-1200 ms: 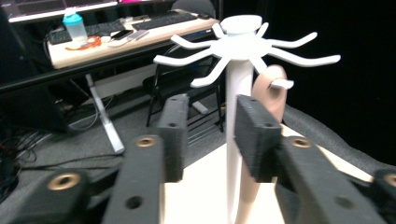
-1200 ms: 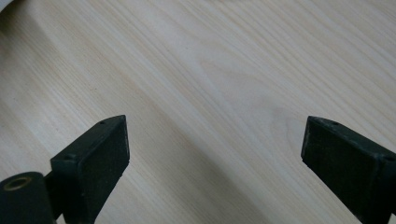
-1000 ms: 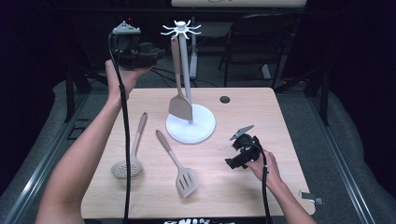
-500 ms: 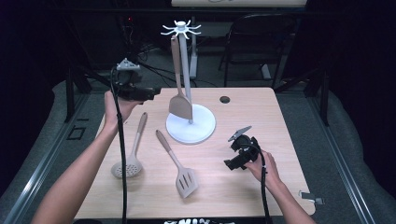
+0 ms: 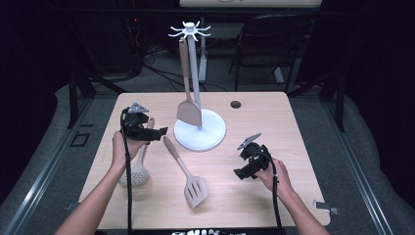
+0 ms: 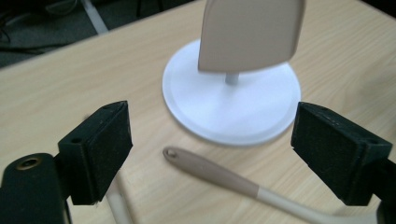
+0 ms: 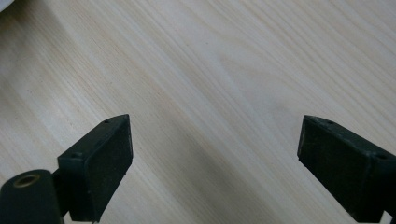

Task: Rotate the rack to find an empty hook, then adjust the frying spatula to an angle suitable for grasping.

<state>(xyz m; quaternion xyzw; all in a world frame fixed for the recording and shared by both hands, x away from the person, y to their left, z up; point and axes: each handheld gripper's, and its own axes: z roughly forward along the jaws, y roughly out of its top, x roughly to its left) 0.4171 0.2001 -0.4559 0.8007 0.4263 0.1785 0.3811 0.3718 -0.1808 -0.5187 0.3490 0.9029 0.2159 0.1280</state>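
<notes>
Now the left gripper (image 5: pixel 159 131) hangs low over the table (image 5: pixel 274 117), jaws just opened wide with nothing between them, above the handle of the skimmer (image 5: pixel 134 172), beside the slotted spatula (image 5: pixel 188 175). Over bare wood, the right gripper (image 5: pixel 239 172) stands spread and empty.

White stand (image 5: pixel 199 131) blocks centre; right tabletop (image 5: pixel 274 122) open.

Wooden table (image 5: pixel 274 196) with white stand (image 5: pixel 200 131), slotted spatula (image 5: pixel 188 175), skimmer (image 5: pixel 137 169).
</notes>
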